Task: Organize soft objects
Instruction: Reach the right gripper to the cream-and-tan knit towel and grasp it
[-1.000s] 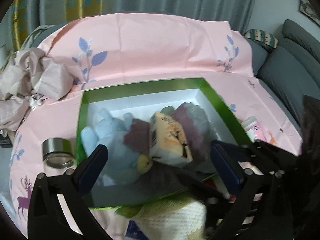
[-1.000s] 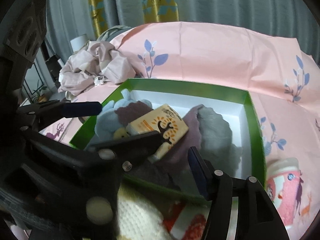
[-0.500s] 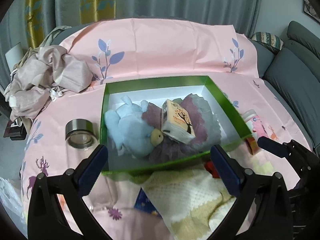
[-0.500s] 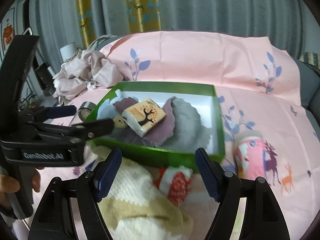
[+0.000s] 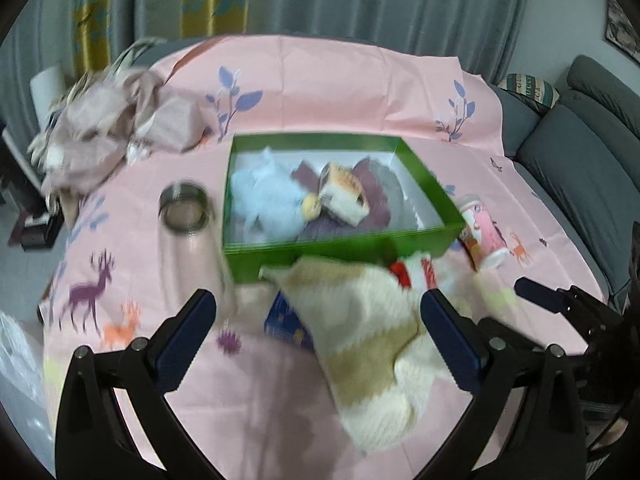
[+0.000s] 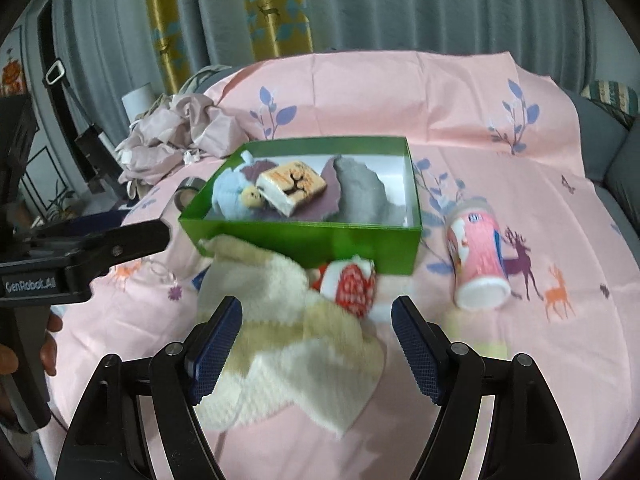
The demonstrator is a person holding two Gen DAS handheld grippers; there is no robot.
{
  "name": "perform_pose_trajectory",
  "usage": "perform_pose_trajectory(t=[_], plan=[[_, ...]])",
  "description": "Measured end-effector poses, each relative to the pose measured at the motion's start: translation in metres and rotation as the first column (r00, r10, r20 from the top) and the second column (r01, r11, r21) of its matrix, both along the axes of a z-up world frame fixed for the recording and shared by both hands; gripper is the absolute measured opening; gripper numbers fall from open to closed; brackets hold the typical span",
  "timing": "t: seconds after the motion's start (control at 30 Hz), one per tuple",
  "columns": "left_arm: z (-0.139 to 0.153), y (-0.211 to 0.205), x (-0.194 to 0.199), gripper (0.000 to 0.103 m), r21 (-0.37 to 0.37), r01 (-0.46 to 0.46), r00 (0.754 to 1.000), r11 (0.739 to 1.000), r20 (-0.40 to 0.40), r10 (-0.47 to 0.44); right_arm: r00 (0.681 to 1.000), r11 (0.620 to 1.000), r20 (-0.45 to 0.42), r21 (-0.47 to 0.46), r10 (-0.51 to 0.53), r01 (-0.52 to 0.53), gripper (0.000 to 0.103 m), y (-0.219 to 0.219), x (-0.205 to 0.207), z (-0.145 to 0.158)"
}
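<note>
Lying on the pink tablecloth [image 6: 500,184], a green box [image 6: 320,240] is seen holding a blue plush toy [image 6: 230,196], a small orange carton [image 6: 292,188] and purple and grey cloths; a cream knitted cloth [image 6: 288,340] is spread just in front of the box, a red-and-white sock [image 6: 352,284] beside it; the left gripper [image 5: 316,344] is held released, nothing between its jaws; the right gripper [image 6: 316,344], having just been opening, is likewise empty above the knitted cloth; a pink cup [image 6: 478,260] is tipped over at the right.

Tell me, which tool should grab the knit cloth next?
Probably the right tool: open and empty, the knit cloth sits squarely between its fingers. The left tool is open too, but the cloth lies off-centre.
</note>
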State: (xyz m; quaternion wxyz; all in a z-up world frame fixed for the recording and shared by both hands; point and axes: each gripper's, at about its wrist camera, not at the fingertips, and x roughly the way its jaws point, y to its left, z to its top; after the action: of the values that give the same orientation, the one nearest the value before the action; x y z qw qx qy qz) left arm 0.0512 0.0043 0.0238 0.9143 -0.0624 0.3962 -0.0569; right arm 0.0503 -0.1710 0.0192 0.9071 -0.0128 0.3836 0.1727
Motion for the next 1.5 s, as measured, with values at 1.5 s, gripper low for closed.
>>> perform_pose_trajectory(t=[1.5], plan=[[-0.094,-0.018,0.014,0.066,-0.461,0.169,0.959,0.871,-0.128,-0.254,0.989,0.988,-0.148,0.151,0.009,0.014,0.078,-0.020,0.007,-0.079]])
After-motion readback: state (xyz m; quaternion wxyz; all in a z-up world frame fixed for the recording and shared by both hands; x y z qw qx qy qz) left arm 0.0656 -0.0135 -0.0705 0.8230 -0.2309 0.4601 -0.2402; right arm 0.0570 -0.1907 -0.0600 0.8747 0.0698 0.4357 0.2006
